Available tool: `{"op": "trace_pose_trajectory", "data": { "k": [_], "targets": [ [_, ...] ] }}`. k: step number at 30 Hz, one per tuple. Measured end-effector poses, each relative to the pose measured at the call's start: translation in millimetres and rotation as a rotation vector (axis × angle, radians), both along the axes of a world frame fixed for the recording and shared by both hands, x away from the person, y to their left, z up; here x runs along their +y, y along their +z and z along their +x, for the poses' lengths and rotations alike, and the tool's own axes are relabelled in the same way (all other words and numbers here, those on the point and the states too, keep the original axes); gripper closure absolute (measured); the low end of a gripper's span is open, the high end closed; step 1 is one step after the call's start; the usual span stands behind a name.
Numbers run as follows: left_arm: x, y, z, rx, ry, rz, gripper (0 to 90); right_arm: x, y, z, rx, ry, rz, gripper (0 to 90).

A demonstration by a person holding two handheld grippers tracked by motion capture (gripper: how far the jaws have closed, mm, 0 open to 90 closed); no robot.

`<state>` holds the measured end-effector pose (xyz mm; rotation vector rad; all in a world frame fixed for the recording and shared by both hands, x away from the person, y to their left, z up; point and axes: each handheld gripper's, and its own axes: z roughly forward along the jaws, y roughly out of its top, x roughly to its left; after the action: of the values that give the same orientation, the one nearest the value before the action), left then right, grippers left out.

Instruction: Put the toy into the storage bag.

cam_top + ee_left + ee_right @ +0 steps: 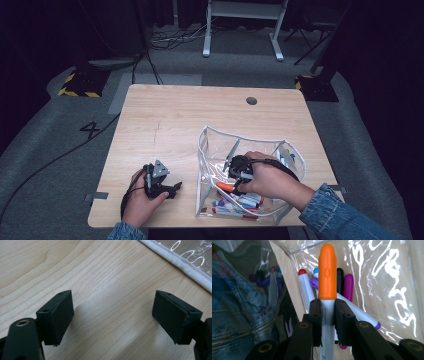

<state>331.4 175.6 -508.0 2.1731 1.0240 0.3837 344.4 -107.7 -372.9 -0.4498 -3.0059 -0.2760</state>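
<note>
Marker (327,277): orange-capped, white barrel clamped between the 2 jaws of the right gripper (327,315), cap pointing straight out past the jaw tips.
Right gripper: clenched on the marker, inside the clear pouch (210,145).
Other markers (347,287): red, blue, purple and black caps, lying just beyond and beneath the jaws.
Left gripper (112,312): released, jaws wide apart over bare table (105,272), pouch edge ahead to its right.

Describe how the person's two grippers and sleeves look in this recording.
Both grippers are black. The left gripper carries a grey three-cornered plate on top and trails a black cable; its pads are flat, matte black blocks with small screw holes. The right gripper has brass-coloured pivot bushings. The sleeves are blue denim.
</note>
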Motion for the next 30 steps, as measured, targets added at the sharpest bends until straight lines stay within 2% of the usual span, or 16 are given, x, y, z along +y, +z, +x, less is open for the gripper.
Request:
{"op": "trace_pose_trajectory", "data": {
  "k": [4,10,12,15,17,19,23,30],
  "targets": [
    [0.1,0.2,0.0,0.003,-0.002,0.0,18.0,5.5,-12.5,-3.1,0.019,0.034,-0.032,77.1],
    [0.2,0.3,-0.1,0.001,-0.004,0.004,18.0,7.0,-19.8,-6.1,0.052,0.051,-0.051,76.3],
    [0.2,0.3,-0.1,0.001,-0.004,0.004,18.0,5.9,-20.8,-6.3,0.059,0.039,-0.044,70.7],
    [0.3,0.3,-0.1,0.001,-0.004,0.003,18.1,3.3,-18.3,-5.0,0.035,0.039,-0.024,62.1],
    [0.3,0.3,-0.1,0.001,-0.004,0.004,18.0,0.4,-10.1,-2.9,0.01,0.011,0.028,56.1],
    [0.3,0.3,-0.1,0.001,-0.004,0.003,18.0,-0.6,-6.2,-2.6,-0.006,0.005,0.036,54.3],
    [0.3,0.3,-0.1,0.001,-0.004,0.003,18.0,-6.8,13.0,-0.1,-0.046,-0.043,0.111,50.7],
    [0.3,0.3,-0.1,0.001,-0.004,0.004,18.0,-29.5,51.5,7.3,-0.129,-0.116,0.209,49.7]
  ]
}}
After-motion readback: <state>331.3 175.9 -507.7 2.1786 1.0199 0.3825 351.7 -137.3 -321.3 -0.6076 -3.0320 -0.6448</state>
